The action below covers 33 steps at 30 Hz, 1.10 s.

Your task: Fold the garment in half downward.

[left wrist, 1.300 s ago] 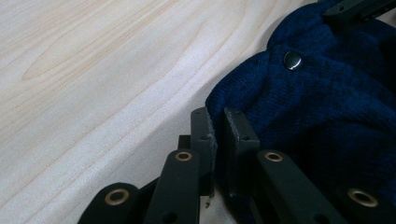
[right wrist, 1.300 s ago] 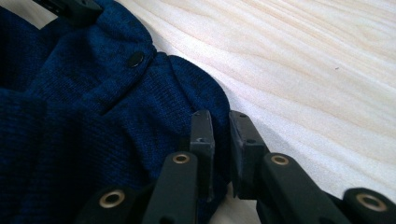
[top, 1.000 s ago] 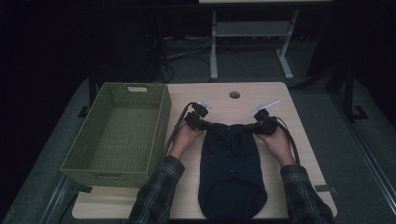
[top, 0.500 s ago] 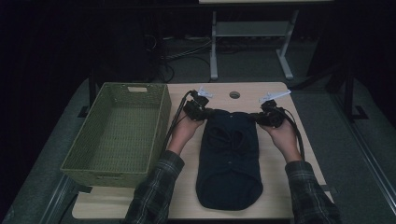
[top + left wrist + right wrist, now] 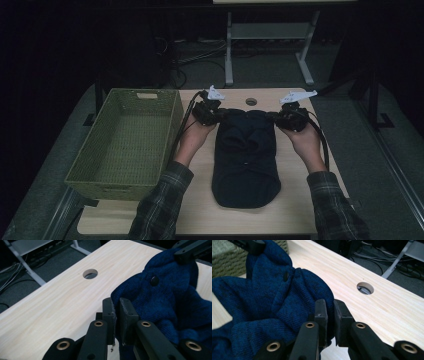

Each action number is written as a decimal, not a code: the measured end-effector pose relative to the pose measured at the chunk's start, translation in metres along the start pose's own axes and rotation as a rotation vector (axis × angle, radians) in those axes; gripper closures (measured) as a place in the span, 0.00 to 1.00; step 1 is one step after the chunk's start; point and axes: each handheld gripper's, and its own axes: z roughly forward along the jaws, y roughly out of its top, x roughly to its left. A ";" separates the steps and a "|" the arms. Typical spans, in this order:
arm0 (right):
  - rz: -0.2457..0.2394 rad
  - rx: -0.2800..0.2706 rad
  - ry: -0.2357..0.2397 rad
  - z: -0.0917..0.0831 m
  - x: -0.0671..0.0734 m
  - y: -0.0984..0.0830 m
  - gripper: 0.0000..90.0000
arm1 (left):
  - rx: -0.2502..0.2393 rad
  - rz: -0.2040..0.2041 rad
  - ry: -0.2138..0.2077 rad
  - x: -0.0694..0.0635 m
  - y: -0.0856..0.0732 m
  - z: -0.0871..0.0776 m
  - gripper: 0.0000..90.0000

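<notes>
In the high view, a dark blue knitted garment [image 5: 245, 157] is seen stretched on the worktop [image 5: 295, 205], just right of the green woven basket [image 5: 125, 142]. Its far corners are gripped by the left tool [image 5: 216, 116] and the right tool [image 5: 278, 118].

In the left gripper view, the garment's edge is pinched between pressed jaws, near the round hole [image 5: 90, 273].

In the right gripper view, knit fabric is likewise clamped.

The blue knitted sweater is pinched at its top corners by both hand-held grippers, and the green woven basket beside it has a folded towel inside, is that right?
Not quite. The high view shows the green woven basket with nothing inside it. The rest holds: the blue knitted sweater is pinched at its top corners by the left hand-held gripper and the right hand-held gripper.
</notes>
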 end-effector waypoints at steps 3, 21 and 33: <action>-0.017 -0.003 0.003 -0.001 0.007 -0.010 0.91 | 0.002 0.016 -0.008 -0.006 -0.006 -0.004 0.93; -0.043 -0.018 0.042 -0.022 0.037 -0.039 0.91 | 0.011 -0.020 -0.087 -0.031 -0.036 -0.025 0.92; -0.003 0.009 0.115 -0.030 0.054 -0.066 0.89 | 0.047 -0.019 -0.150 -0.047 -0.060 -0.031 0.91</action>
